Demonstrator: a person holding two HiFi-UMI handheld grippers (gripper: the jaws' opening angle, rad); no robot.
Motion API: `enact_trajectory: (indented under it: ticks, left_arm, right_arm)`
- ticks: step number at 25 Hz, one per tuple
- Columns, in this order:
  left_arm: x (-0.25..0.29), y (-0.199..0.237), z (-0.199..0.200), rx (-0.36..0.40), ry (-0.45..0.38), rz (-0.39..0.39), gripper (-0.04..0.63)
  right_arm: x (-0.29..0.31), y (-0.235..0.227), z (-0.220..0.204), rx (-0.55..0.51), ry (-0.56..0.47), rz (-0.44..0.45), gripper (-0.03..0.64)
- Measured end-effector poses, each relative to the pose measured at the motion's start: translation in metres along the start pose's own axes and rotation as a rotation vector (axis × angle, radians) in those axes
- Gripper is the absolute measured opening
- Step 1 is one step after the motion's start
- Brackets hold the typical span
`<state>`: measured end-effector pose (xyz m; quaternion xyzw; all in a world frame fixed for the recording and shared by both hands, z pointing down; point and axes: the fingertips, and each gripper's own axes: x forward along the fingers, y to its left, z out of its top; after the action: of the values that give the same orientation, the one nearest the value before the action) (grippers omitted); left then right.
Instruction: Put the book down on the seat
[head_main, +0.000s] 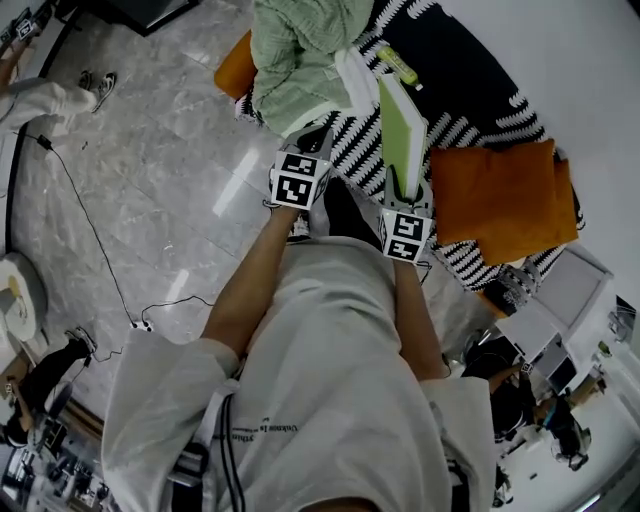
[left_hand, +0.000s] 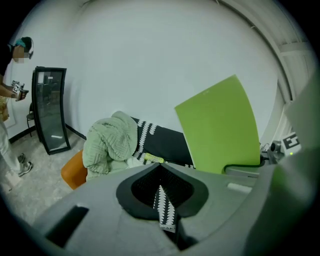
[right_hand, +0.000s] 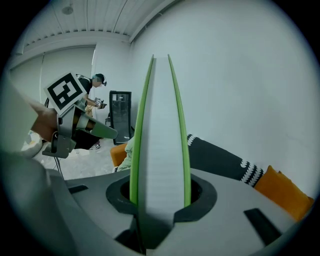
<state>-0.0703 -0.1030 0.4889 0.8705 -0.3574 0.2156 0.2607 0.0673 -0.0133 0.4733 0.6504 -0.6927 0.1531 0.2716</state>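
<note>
A thin green book (head_main: 401, 128) with white page edges stands upright in my right gripper (head_main: 405, 190), which is shut on its lower edge. In the right gripper view the book (right_hand: 160, 135) rises edge-on between the jaws of the right gripper (right_hand: 159, 202). It hangs over the sofa seat (head_main: 470, 85), which has a black cover with white zigzag bands. My left gripper (head_main: 316, 140) is just left of the book, shut and holding nothing. Its own view shows only a thin slit at the left gripper (left_hand: 162, 186), and the book's cover (left_hand: 220, 127) to the right.
A pale green knitted blanket (head_main: 300, 55) is heaped on the sofa's left end. There is an orange cushion (head_main: 505, 200) on the right and another (head_main: 237, 65) on the left. A yellow-green item (head_main: 397, 65) lies on the seat. A person (head_main: 45, 100) stands on the marble floor, where a cable (head_main: 95, 235) runs.
</note>
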Motion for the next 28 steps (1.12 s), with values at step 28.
enact_trajectory:
  ticks: [28]
  left_arm:
    - [0.149,0.029,0.021,-0.085,0.193,0.064,0.002]
  right_arm:
    - [0.155,-0.077,-0.021,0.307,0.289,0.386,0.127]
